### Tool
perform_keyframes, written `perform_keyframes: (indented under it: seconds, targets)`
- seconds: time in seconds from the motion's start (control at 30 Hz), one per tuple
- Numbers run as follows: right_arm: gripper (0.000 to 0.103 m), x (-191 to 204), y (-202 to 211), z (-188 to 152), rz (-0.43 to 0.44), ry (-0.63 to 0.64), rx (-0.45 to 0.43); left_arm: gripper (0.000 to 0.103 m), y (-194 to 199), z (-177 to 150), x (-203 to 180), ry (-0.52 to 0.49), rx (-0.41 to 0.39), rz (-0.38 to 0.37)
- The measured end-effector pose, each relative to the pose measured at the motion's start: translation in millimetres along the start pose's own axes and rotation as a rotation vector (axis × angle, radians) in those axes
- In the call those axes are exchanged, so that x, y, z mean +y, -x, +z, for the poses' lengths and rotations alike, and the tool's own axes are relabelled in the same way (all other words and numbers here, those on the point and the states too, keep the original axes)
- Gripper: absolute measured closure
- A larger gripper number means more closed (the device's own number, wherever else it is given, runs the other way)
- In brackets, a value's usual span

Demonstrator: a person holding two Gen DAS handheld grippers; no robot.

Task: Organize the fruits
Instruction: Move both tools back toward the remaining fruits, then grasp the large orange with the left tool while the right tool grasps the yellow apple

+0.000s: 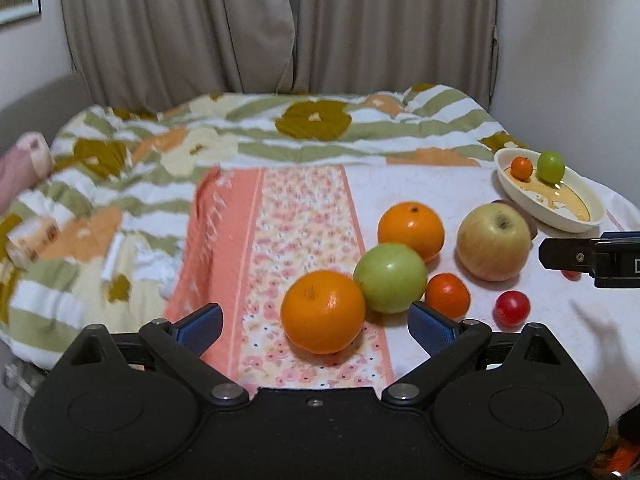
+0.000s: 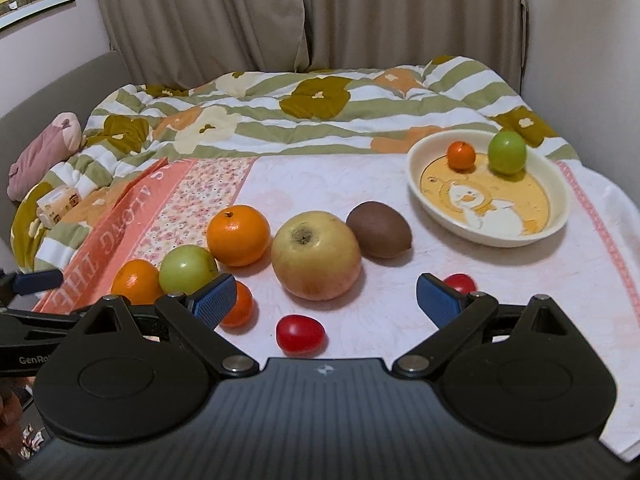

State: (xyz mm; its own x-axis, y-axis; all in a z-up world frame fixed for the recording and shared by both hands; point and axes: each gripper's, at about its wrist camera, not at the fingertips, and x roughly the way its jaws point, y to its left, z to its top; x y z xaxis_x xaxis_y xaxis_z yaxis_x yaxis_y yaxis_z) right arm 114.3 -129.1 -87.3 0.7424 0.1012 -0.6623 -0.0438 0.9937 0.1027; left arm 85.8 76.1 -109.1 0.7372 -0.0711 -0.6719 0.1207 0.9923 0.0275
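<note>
**Orange fruit dead ahead of my left tool, bowl off toward the right one**

Orange skin fills the left wrist view: a large orange (image 1: 323, 312) lies on the bed just in front of my left tool (image 1: 316, 326), centred in the wide gap between its released fingers. It is round, so no axis to match. A green apple (image 1: 390, 278) touches it behind.

From the right wrist, my right tool (image 2: 325, 300) is also spread wide, holding nothing. A red tomato (image 2: 300, 334) sits just ahead of it, the yellow apple (image 2: 316, 256) beyond. The cream bowl (image 2: 420, 172), beyond the apple and to its right, holds a small orange (image 2: 461, 155) and a small green fruit (image 2: 507, 153). I judge the right tool nearer the bowl.
</note>
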Motion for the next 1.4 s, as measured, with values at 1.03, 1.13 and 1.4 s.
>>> perform_keyframes:
  seconds: [1.03,1.13,1.4]
  targets:
    - [0.000,10,-67,11,-0.004,-0.007,0.021,0.040,-46,5,5,-0.084,0.061,-0.093]
    - [0.000,12,-71,13,-0.007,0.000,0.020,0.040,-44,3,6,-0.084,0.061,-0.084]
    - [0.000,14,-87,16,-0.035,0.015,0.032,0.040,-39,0,8,-0.082,0.067,-0.065]
